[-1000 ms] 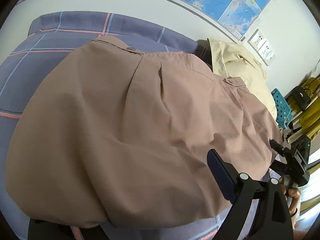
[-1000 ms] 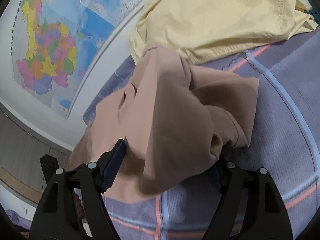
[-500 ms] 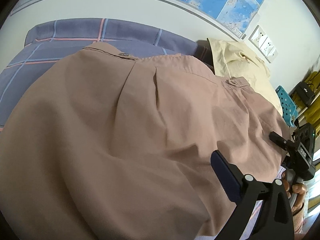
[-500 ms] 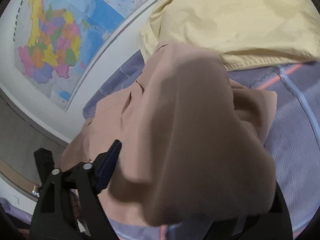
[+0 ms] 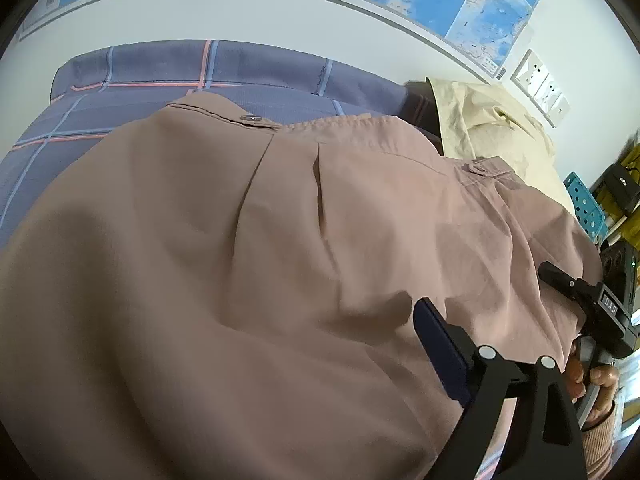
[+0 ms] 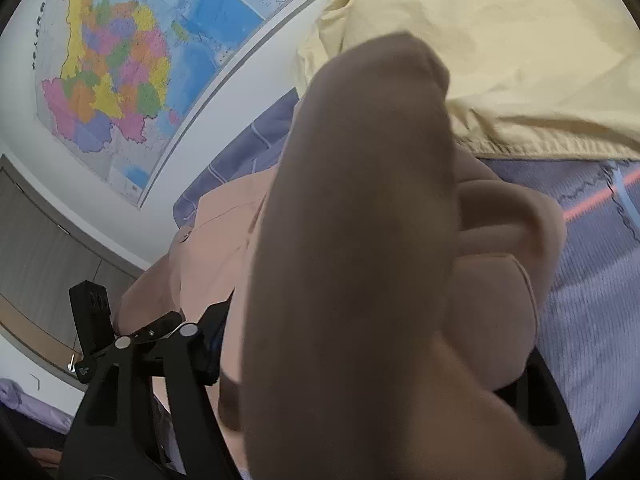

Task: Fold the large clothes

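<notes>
Bedcover (image 5: 168, 80): purple plaid, fills the upper left of the left view.
Pink garment (image 5: 260, 260): spread across most of that view, buttoned waistband toward the top; a fold drapes the middle of the right view (image 6: 352, 240).
Yellow garment (image 6: 500, 40): upper right, partly under the pink one.
Map (image 6: 116, 68): on the wall, upper left.
Left gripper (image 5: 436, 344): one finger shows; fabric hides the other, so its grip cannot be told.
Right gripper (image 6: 360, 360): fabric between its fingers; clamped or loose cannot be told.

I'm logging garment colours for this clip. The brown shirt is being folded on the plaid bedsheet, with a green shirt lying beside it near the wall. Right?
Not quite: the shirt beside it is pale yellow, not green, as the right wrist view shows. The brown shirt does lie on the plaid bedsheet, near the wall.
</notes>
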A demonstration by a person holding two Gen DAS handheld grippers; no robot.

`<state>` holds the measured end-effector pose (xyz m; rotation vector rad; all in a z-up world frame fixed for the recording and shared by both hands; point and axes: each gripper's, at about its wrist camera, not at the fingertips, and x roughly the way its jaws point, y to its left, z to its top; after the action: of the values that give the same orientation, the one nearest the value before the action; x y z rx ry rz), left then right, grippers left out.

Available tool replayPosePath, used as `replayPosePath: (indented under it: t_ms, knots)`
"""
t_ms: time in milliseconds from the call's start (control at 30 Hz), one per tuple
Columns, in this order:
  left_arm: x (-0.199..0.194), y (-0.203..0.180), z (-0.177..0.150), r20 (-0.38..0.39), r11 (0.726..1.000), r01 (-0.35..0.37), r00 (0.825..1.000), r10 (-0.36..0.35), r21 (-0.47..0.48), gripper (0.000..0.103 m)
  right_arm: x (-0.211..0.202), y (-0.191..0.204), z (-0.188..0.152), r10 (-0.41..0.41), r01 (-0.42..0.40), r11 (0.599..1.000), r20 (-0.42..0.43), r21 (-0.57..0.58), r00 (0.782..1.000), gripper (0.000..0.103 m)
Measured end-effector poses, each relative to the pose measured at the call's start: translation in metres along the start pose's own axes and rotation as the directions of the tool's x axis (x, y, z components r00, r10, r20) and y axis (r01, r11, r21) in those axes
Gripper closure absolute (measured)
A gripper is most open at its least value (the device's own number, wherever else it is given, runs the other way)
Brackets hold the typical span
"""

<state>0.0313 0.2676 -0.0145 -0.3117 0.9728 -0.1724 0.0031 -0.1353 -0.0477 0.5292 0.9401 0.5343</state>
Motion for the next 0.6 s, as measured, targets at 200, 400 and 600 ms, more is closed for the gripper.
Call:
replayPosePath:
  t_ms: [200,400,600]
  knots:
    - [0.002,-0.003,0.001,0.003,0.999,-0.044,0.999,0.044,0.012,0.020,0.006,0.004,0.004,-0.016,0.015,1.000,-0.012,-0.016,1.000,0.038]
    - [-0.002,0.006,0.002,0.011,0.997,-0.076,0.997,0.077,-0.009,0.048,0.006,-0.001,0.002,0.013,-0.013,1.000,-0.035,-0.013,0.999,0.061]
    - [-0.002,0.007,0.002,0.015,0.998,-0.069,0.998,0.069,-0.005,0.048,0.011,-0.006,0.004,0.047,-0.046,0.999,-0.061,0.015,0.997,0.055]
